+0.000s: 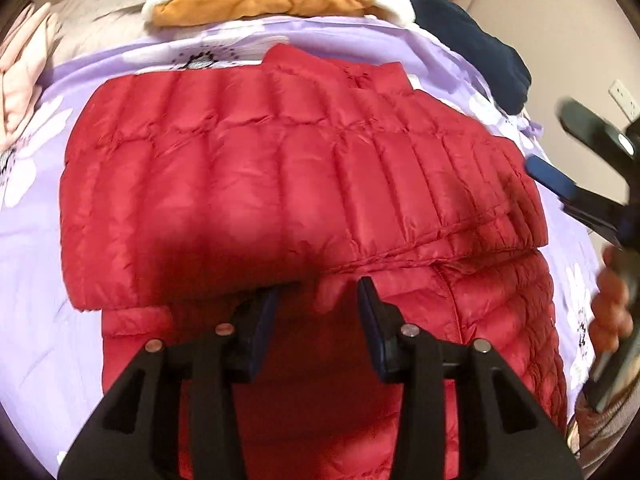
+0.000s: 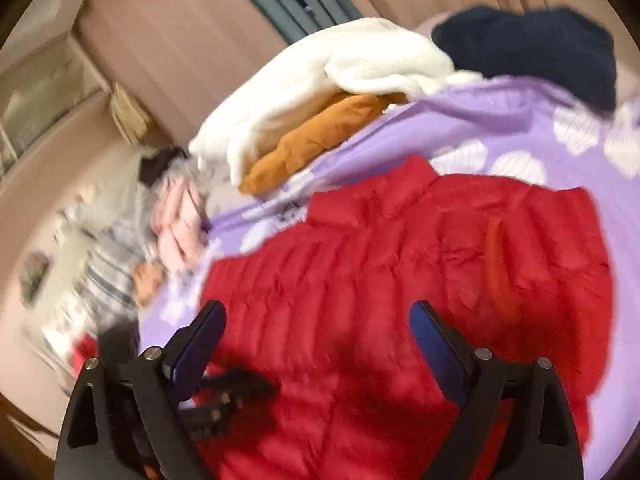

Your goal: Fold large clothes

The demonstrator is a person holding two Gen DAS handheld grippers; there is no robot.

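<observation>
A red quilted down jacket (image 1: 280,176) lies on a lilac flowered bedsheet (image 1: 36,280), with one part folded across its upper body. It also shows in the right wrist view (image 2: 400,280). My left gripper (image 1: 318,292) is open just above the jacket's folded edge and holds nothing. My right gripper (image 2: 316,320) is open wide above the jacket and holds nothing. The right gripper also shows at the right edge of the left wrist view (image 1: 576,184), blurred, held by a hand (image 1: 612,304).
A white fluffy garment (image 2: 320,92) on an orange-brown one (image 2: 316,140) lies at the bed's far side, with a navy garment (image 2: 532,48) beside it. Pink clothes (image 1: 20,80) and striped ones (image 2: 108,264) lie at the left. A wall socket (image 1: 622,98) is at the right.
</observation>
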